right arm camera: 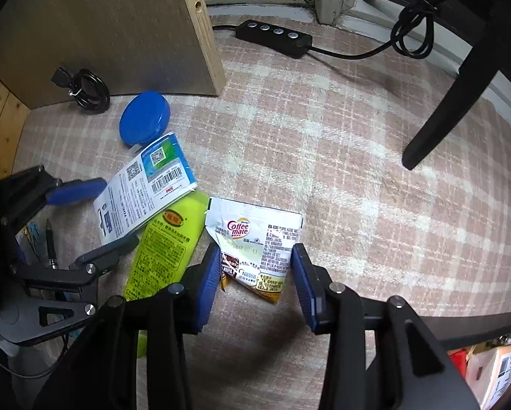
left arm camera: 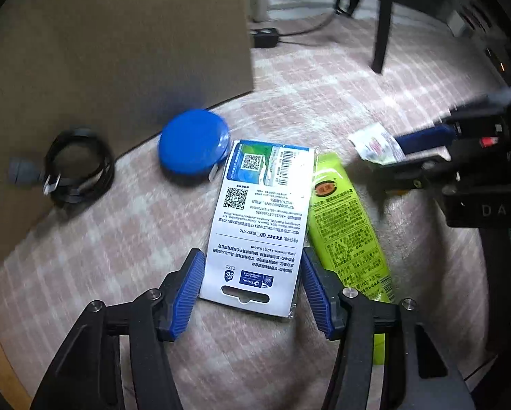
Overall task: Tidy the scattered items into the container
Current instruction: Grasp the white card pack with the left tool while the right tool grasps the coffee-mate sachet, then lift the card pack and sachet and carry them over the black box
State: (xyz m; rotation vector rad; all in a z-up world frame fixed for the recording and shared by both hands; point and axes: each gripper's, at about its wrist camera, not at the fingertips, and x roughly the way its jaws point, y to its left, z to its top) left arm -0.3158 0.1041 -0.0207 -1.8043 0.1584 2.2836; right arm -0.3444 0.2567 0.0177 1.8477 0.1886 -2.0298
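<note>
A white and blue card package (left arm camera: 260, 225) lies on the checked carpet, and my left gripper (left arm camera: 250, 270) is open with a finger on either side of its near end. A green packet (left arm camera: 349, 235) lies just to its right. A blue round lid (left arm camera: 193, 145) lies beyond it. My right gripper (right arm camera: 255, 270) is open around the near end of a white Coffee mate sachet (right arm camera: 255, 239). In the right wrist view the card package (right arm camera: 146, 188), green packet (right arm camera: 166, 249) and blue lid (right arm camera: 145, 118) lie to the left. No container is clearly seen.
A wooden panel (right arm camera: 118, 27) stands behind the lid with a coiled black cable (right arm camera: 89, 90) at its foot. A black switch box with cable (right arm camera: 276, 36) lies further back. A black chair leg (right arm camera: 450, 102) stands at the right. A pen (right arm camera: 50, 242) lies left.
</note>
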